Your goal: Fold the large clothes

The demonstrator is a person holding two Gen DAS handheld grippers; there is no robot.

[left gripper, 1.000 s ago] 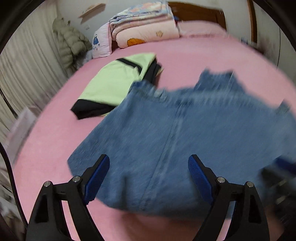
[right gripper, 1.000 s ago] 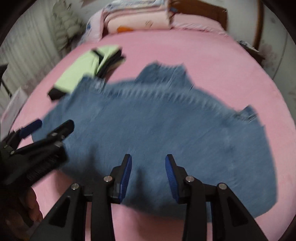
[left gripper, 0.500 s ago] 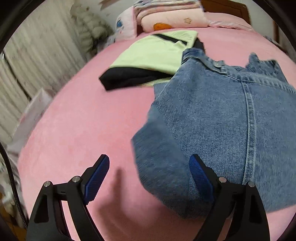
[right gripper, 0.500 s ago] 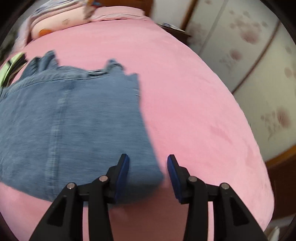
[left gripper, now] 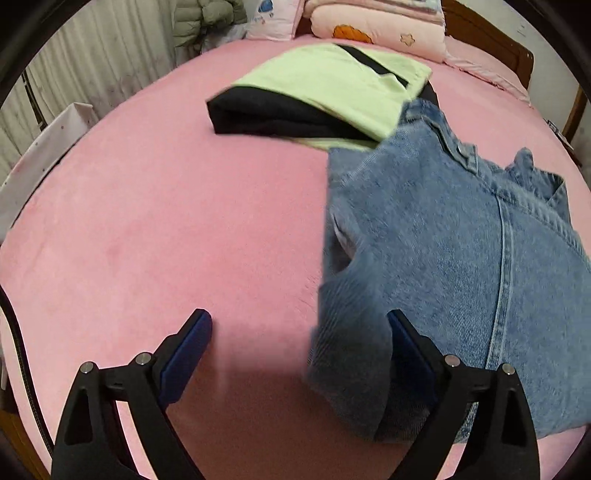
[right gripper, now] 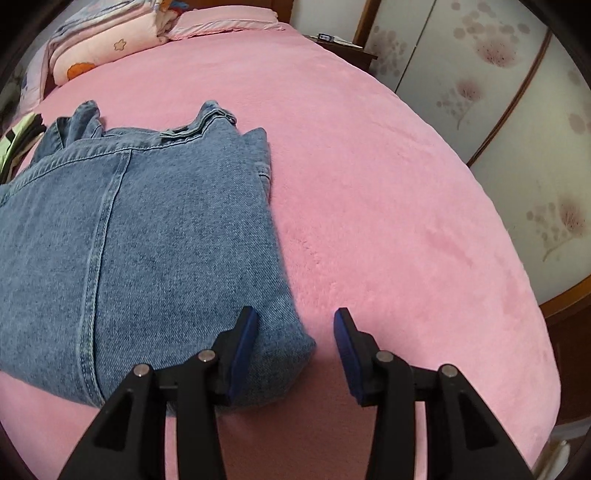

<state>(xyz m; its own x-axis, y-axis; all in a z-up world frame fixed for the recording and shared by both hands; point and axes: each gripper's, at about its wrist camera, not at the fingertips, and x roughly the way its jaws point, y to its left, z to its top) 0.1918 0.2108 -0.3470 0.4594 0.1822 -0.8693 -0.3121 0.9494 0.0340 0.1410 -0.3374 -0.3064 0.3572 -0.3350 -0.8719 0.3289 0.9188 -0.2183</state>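
Note:
A blue denim garment (left gripper: 461,266) lies folded flat on the pink bed (left gripper: 147,221). In the left wrist view its near left corner sits between the fingers of my left gripper (left gripper: 299,325), close to the right pad; the jaws are opening and neither pad presses on the cloth. In the right wrist view the denim garment (right gripper: 147,240) fills the left half, and its near right corner reaches in between the fingers of my right gripper (right gripper: 296,319). That gripper stands open, its left pad over the cloth and its right pad over bare pink bed (right gripper: 388,184).
A folded light-green and black garment (left gripper: 325,85) lies beyond the denim, touching its far left corner. Stacked quilts and pillows (left gripper: 369,26) sit at the headboard. Curtains (left gripper: 92,66) and a white box (left gripper: 44,147) flank the left; wardrobe doors (right gripper: 498,92) and a nightstand (right gripper: 343,44) the right.
Both grippers swung apart from the middle of the denim's near edge: the left to its left corner, the right to its right corner. The left jaws stand slightly wider.

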